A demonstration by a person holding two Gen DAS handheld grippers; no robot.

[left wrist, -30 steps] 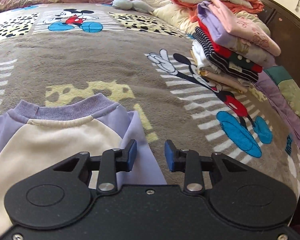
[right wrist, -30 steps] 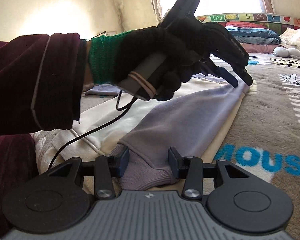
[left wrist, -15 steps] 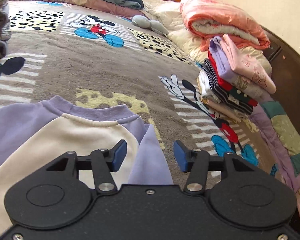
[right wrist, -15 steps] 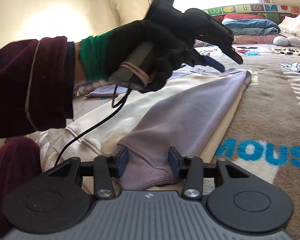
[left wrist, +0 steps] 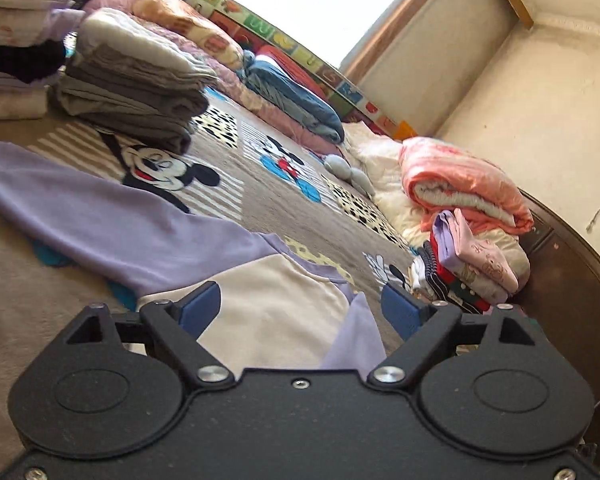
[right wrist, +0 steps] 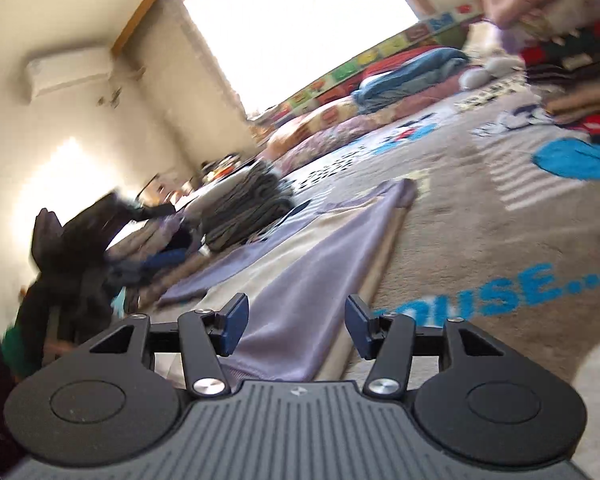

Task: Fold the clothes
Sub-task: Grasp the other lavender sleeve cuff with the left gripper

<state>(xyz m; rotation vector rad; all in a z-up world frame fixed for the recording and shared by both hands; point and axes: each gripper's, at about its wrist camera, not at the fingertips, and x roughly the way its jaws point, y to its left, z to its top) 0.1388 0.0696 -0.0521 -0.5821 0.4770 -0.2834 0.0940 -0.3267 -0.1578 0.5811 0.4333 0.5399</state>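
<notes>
Lilac-and-cream sweatshirt (left wrist: 260,300) flat on the bed's cartoon blanket (left wrist: 300,216), one sleeve folded in.

Both tools are opening with nothing pinched: the left tool (left wrist: 300,308) spreads wide above the cream chest, and the right tool (right wrist: 296,320) has the folded sleeve (right wrist: 320,264) lying loose between its pads. The other sleeve (left wrist: 80,212) stretches toward ten o'clock. That sleeve looks to be the next fold: take its cuff end and carry it across the body. Finished stacks (left wrist: 472,268) wait at three o'clock.
</notes>
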